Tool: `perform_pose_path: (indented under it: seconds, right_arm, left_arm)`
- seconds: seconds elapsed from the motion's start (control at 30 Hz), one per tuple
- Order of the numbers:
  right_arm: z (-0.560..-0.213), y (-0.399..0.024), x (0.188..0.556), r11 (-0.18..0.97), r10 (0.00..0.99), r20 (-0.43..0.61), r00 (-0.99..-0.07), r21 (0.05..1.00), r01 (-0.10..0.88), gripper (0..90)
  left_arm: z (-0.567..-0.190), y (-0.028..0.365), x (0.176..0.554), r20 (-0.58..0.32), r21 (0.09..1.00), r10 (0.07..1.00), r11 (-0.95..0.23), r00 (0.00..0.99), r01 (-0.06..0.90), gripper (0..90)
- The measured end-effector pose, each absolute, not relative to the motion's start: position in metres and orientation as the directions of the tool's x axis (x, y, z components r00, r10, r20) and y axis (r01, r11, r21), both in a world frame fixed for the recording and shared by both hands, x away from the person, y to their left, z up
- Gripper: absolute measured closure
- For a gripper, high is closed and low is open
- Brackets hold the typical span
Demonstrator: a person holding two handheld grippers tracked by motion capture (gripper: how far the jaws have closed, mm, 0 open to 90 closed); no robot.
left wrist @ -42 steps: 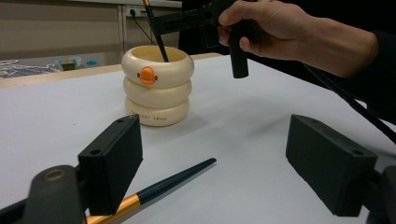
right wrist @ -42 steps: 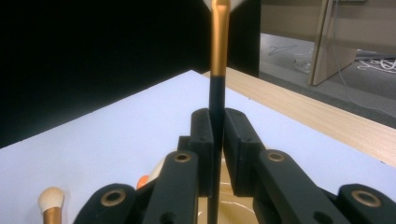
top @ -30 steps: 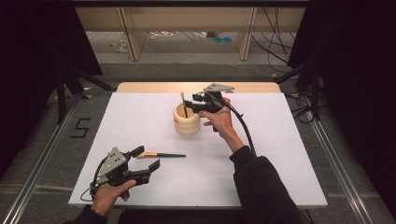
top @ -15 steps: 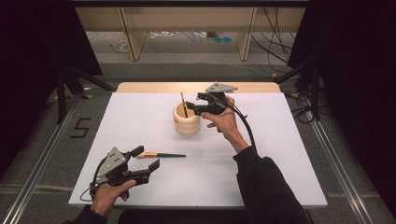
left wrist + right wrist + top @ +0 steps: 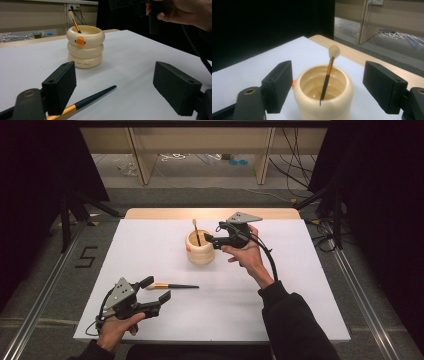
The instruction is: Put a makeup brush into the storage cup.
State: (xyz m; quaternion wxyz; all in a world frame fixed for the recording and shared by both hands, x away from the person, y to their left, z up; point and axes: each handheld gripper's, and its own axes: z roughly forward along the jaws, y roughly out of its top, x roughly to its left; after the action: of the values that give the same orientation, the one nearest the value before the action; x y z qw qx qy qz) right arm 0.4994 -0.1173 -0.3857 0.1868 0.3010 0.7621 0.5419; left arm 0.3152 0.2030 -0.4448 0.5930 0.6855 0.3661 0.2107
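Note:
A cream ringed pot [image 5: 201, 249] with an orange spot [image 5: 80, 41] stands mid-table. One brush [image 5: 196, 231] leans upright inside it, pale tip up [image 5: 334, 51]. My right gripper [image 5: 212, 234] hovers just right of the pot; its jaws have just been opening and now stand open on either side of the pot [image 5: 324, 92] without touching it. A second brush [image 5: 175, 286], dark-handled with a gold ferrule [image 5: 92, 98], lies flat on the table. My left gripper [image 5: 157, 289] rests open at the front left, with that brush's bristle end by one jaw and no pad pressing on it.
The white table top [image 5: 300, 310] has a wooden strip [image 5: 210, 213] along its far edge. The right gripper's cable [image 5: 270, 262] loops down beside the forearm. Wooden shelving legs and loose cables lie on the floor beyond; metal rails flank the table.
My right gripper has drawn back to the right and slightly up from the pot, jaws spreading, leaving the brush standing inside. The left gripper has stayed put.

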Motion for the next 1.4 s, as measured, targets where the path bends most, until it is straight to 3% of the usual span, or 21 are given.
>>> perform_pose_path:
  seconds: [1.4]
  right_arm:
    - [-0.406,-0.165,0.409,0.182,0.686,0.095,-0.721,0.938,0.296,17.8]
  left_arm:
    - [-0.444,0.203,0.315,-0.144,0.968,0.754,-0.027,0.64,0.251,18.3]
